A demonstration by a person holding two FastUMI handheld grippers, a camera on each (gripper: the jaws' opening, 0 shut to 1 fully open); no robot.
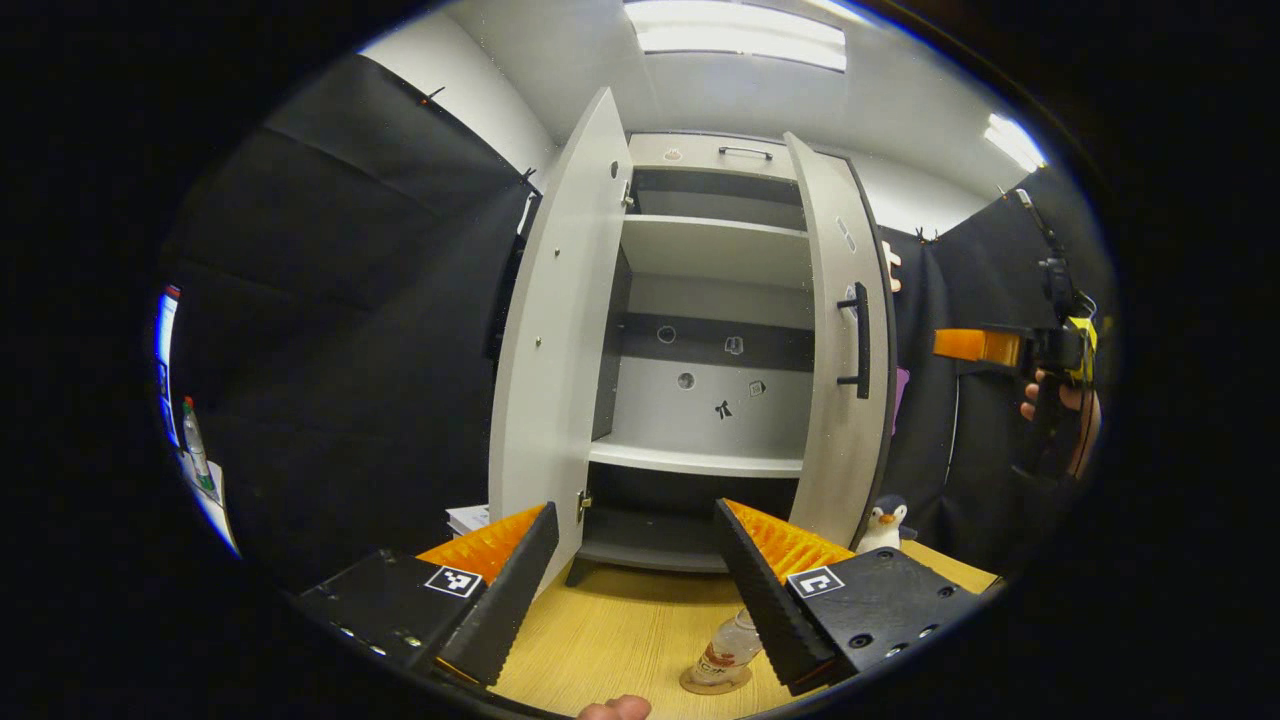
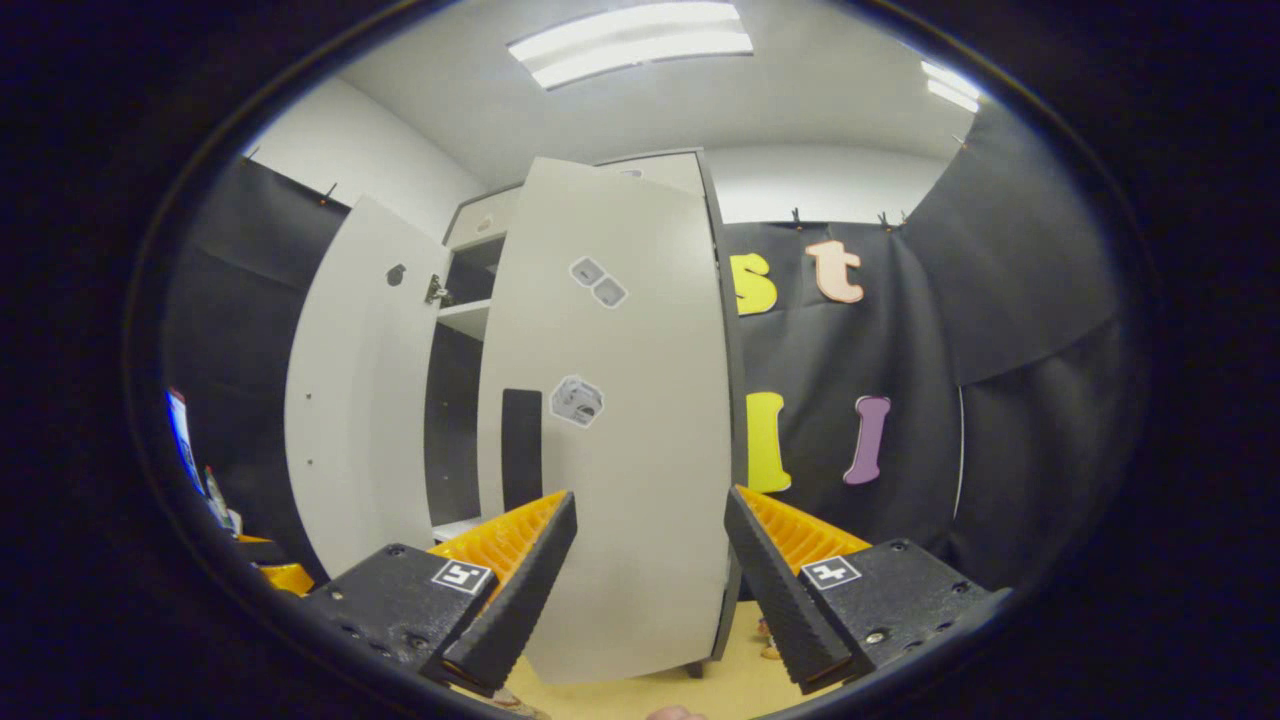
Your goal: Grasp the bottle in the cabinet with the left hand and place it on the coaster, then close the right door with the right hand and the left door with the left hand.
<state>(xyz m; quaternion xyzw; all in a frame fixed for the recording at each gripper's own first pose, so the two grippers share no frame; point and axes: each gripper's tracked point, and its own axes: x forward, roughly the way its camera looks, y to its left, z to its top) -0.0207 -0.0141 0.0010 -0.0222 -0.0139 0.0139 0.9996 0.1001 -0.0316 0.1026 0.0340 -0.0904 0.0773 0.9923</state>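
Bottle (image 1: pixel 731 645) stands on the coaster (image 1: pixel 715 684) on the wooden counter (image 1: pixel 620 630), partly hidden behind the right finger of the left tongs (image 1: pixel 630 590), whose fingers are spread apart and hold nothing. Ahead, the cabinet (image 1: pixel 700 300) has its left door (image 1: pixel 555 340) swung wide and its right door (image 1: pixel 840 360) partly open. A toy penguin (image 1: pixel 885 522) sits beside the cabinet's right side. Farther right, a hand (image 1: pixel 1060 400) holds the other tool. In the right gripper view, the right tongs (image 2: pixel 650 590) are apart and empty, near the right door's (image 2: pixel 620 420) outer face.
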